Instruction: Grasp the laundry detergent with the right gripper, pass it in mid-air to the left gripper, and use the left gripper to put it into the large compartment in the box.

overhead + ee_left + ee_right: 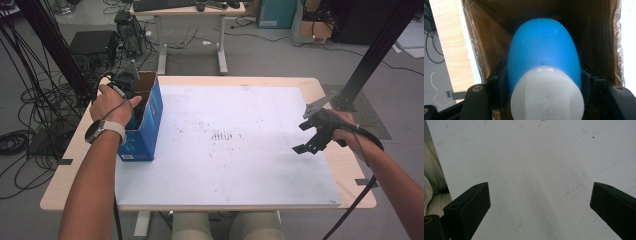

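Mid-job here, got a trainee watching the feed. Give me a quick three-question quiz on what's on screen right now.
1. True or false: the left gripper is shut on the blue bottle.
2. Where is that bottle? A) flat on the white board B) inside the cardboard box C) on the floor
3. How do the right gripper's jaws stand, and what lies under them?

Key:
1. True; both jaws press its sides near the white cap.
2. B; brown walls of the cardboard box surround it.
3. Wide apart, nothing between them, above the white board.
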The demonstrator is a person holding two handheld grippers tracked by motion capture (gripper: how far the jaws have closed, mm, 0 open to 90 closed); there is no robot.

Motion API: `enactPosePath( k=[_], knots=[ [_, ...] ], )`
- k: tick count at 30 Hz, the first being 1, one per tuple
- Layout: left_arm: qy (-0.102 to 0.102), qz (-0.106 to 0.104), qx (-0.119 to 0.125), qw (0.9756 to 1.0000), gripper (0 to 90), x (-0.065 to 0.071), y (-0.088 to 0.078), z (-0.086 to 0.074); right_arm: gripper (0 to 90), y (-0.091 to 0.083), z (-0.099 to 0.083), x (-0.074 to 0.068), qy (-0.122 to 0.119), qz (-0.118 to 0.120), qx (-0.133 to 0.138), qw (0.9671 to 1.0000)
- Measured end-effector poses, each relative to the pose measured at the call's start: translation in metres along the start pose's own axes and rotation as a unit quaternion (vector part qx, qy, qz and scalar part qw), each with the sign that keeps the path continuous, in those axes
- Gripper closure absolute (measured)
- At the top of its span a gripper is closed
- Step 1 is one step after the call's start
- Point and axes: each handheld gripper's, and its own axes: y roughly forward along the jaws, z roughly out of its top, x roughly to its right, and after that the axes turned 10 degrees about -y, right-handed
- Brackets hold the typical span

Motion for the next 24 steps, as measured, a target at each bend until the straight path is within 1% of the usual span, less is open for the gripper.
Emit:
enactPosePath(
  k=[1,3,6,22,23,24],
  knots=[
    [-0.001,-0.001,0.001,1.0000,37.1,-0.0003,0.0003,0.0000,3.0,0.0000,-0.0001,0.0005,-0.003,-0.001,0.000,1.0000],
    [0.000,-0.001,0.000,1.0000,37.1,-0.0010,0.0001,0.0001,3.0,-0.0003,0.0001,-0.0002,0.001,-0.001,-0.001,1.0000],
    [-0.003,-0.002,0.000,1.0000,37.1,-0.0012,0.0000,-0.0001,3.0,-0.0005,0.0001,-0.0002,0.000,-0.001,-0.001,1.0000],
    [-0.005,-0.003,0.000,1.0000,37.1,-0.0020,0.0001,0.0001,3.0,-0.0009,-0.0004,0.0001,0.000,-0.001,-0.001,1.0000],
    [-0.004,-0.003,0.000,1.0000,37.1,-0.0019,0.0002,0.0000,3.0,-0.0008,-0.0004,0.0004,-0.002,-0.003,-0.001,1.0000],
    [-0.005,-0.004,0.000,1.0000,37.1,-0.0019,0.0000,0.0000,2.9,0.0003,-0.0004,0.0024,-0.016,-0.003,0.008,0.9998]
  ],
)
